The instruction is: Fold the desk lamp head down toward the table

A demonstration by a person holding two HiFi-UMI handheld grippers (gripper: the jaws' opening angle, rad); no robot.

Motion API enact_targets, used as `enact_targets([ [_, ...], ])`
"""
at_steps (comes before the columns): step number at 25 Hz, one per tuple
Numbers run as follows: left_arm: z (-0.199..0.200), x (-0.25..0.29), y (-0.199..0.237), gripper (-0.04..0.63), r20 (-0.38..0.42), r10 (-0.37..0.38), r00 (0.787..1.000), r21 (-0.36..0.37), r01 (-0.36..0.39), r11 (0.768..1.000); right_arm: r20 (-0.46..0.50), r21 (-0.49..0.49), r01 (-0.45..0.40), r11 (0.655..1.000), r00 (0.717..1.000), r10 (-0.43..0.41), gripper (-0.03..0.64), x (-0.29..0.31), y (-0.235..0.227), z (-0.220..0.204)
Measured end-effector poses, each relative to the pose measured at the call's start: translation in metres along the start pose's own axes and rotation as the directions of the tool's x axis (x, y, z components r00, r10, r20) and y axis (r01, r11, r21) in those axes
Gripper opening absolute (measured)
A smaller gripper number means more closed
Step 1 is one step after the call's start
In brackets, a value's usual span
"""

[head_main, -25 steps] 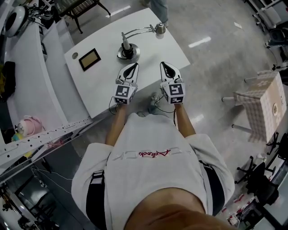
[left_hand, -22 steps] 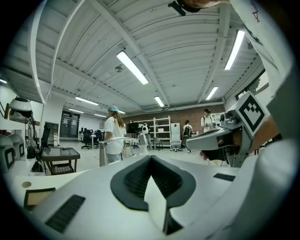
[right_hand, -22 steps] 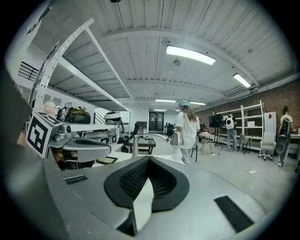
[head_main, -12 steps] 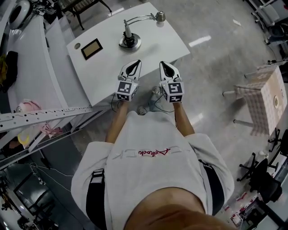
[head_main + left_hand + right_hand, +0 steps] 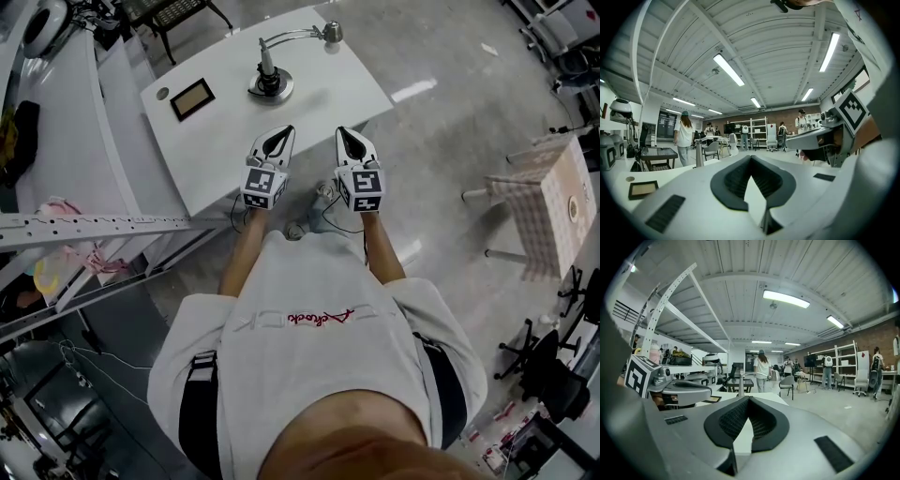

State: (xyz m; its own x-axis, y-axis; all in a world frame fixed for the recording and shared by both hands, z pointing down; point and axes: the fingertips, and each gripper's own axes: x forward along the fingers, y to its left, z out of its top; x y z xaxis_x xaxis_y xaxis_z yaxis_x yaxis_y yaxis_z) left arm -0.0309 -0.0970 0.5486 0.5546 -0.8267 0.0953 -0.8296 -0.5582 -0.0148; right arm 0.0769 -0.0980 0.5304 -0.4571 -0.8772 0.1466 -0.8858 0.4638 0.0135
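Head view showed the desk lamp (image 5: 270,86) near the worktop's (image 5: 328,94) far edge, arm reaching rightward, beyond the left hand-held gripper (image 5: 278,133) and right hand-held gripper (image 5: 346,133). Left gripper view: jaws were shut, empty. Right gripper view: jaws were shut, empty; the lamp head (image 5: 775,375) lay straight ahead.

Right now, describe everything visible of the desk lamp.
The desk lamp looks like shiny metal. Its round base rests on the white table. A short upright post with a dark collar rises from the base. From the post, a thin arm arches rightward in the head view to a small head, which is raised off the tabletop near the far edge. Nothing else touches it.
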Motion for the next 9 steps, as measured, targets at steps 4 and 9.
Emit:
enact_targets([
  [4,-0.0001,-0.0008,-0.0025,0.026,-0.001,-0.002,1.0,-0.003,0.002,1.0,0.003,-0.003,0.007,1.0,1.0,-0.007,0.025,-0.0022,-0.0012,0.0014],
  [9,-0.0009,-0.001,-0.0058,0.026,-0.004,-0.007,1.0,-0.001,0.007,1.0,0.0,0.002,0.01,1.0,1.0,-0.01,0.025,-0.005,-0.0009,0.0004],
])
